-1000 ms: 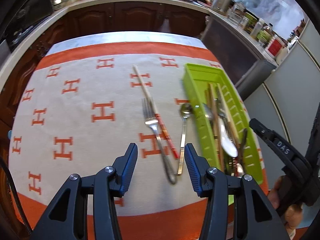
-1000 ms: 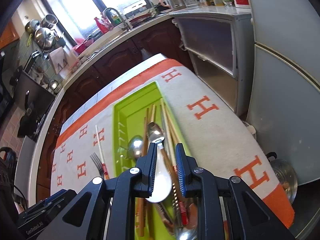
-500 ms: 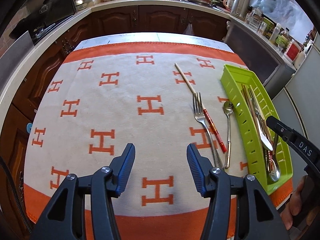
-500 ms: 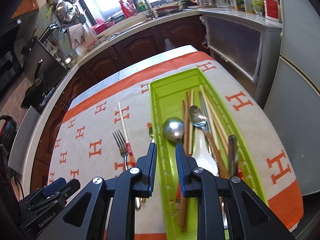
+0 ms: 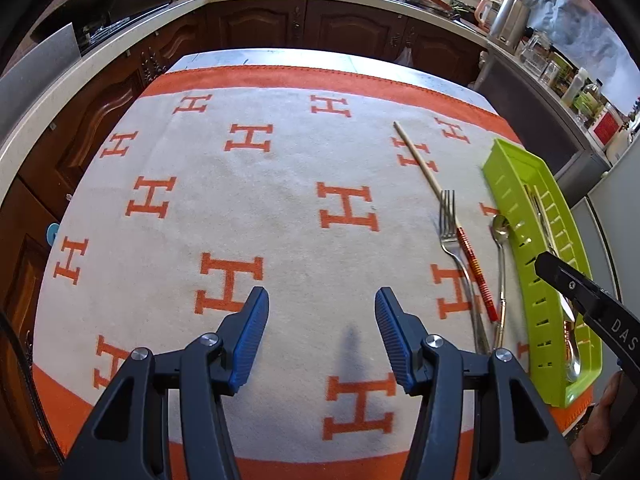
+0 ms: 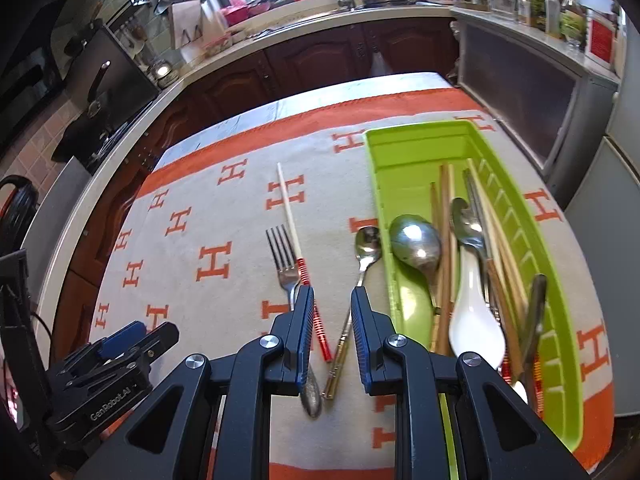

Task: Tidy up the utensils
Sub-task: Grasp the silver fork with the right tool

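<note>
Utensils sit in two groups on our table, which is covered by a white cloth (image 5: 280, 184) with orange H marks. Three lie loose on the cloth: a fork (image 6: 285, 258), a chopstick (image 6: 297, 256) with a red banded handle just beside it, and a small spoon (image 6: 362, 264) close to the near wall of the green tray (image 6: 560, 320). The fork's handle and the chopstick's red end cross near their lower ends. Inside the tray we see a large metal spoon (image 6: 416, 244), a white ladle-shaped spoon (image 6: 474, 320), several wooden chopsticks (image 6: 444, 240) and more metal cutlery, all lying lengthwise.

Our left gripper (image 5: 322, 320) hangs over a bare patch of cloth, well to the left of the loose pieces; its jaws have just been opening and stand wide apart with nothing between them. Our right gripper (image 6: 330, 316) is above the loose fork, chopstick and small spoon, its fingers only a narrow gap apart and empty; the chopstick's red end and the spoon's handle show through the gap, on the cloth below.
</note>
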A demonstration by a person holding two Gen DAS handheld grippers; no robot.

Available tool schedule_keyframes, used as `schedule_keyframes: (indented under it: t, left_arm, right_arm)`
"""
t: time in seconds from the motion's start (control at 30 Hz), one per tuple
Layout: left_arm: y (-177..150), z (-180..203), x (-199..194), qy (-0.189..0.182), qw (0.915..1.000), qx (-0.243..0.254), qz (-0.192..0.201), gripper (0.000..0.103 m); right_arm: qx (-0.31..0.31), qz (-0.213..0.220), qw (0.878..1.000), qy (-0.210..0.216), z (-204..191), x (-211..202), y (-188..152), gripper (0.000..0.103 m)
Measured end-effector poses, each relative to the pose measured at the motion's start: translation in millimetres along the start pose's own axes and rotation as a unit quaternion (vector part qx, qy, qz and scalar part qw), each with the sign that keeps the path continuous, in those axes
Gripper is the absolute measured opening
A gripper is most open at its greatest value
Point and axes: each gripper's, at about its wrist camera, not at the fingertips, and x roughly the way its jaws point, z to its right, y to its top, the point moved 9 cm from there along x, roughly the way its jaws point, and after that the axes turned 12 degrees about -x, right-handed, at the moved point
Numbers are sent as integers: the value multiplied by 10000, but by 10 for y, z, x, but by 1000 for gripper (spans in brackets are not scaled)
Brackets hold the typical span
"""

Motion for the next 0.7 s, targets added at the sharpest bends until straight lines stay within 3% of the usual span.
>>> schedule_keyframes:
  t: [0.37,0.7]
  left_arm:
    - [29,-15,184,-161,9997,-61,-181,54]
    - [43,-47,289,-187,9993,-112,-290,55]
  right_arm:
    - [-541,-561,9960,439,-344,508,-92,19]
    - [-1102,-681,9915,139,-466,854,-98,19]
